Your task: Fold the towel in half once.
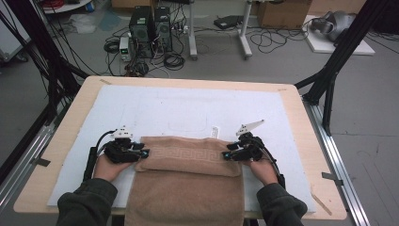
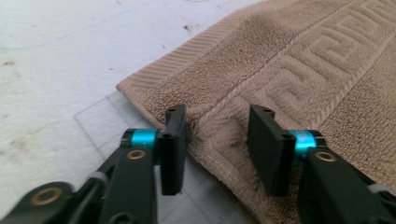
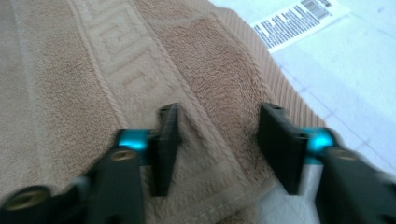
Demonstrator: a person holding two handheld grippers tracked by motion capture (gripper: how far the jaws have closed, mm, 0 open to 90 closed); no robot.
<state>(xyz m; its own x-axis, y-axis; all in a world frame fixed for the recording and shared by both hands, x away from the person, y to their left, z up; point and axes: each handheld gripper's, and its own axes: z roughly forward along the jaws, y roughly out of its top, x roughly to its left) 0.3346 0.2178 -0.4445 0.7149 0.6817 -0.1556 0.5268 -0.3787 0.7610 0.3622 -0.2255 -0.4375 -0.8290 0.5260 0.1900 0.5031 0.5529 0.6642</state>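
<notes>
We had both the left gripper (image 2: pixel 217 149) and right gripper (image 3: pixel 219 149) open over the soft, floppy towel (image 1: pixel 188 160) (corners between the fingers), best pinched there.

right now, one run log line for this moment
work: folding towel | left gripper: jaws open astride folded edge | right gripper: jaws open over towel corner | label beside towel

You see one tan terry towel (image 1: pixel 188 181) with a woven Greek-key band near its far hem. It lies flat at the 6 o'clock side of the desk, on the white mat, and its near end hangs over the desk edge. The far part is folded back on itself, so a double layer runs from 9 o'clock to 3 o'clock.
</notes>
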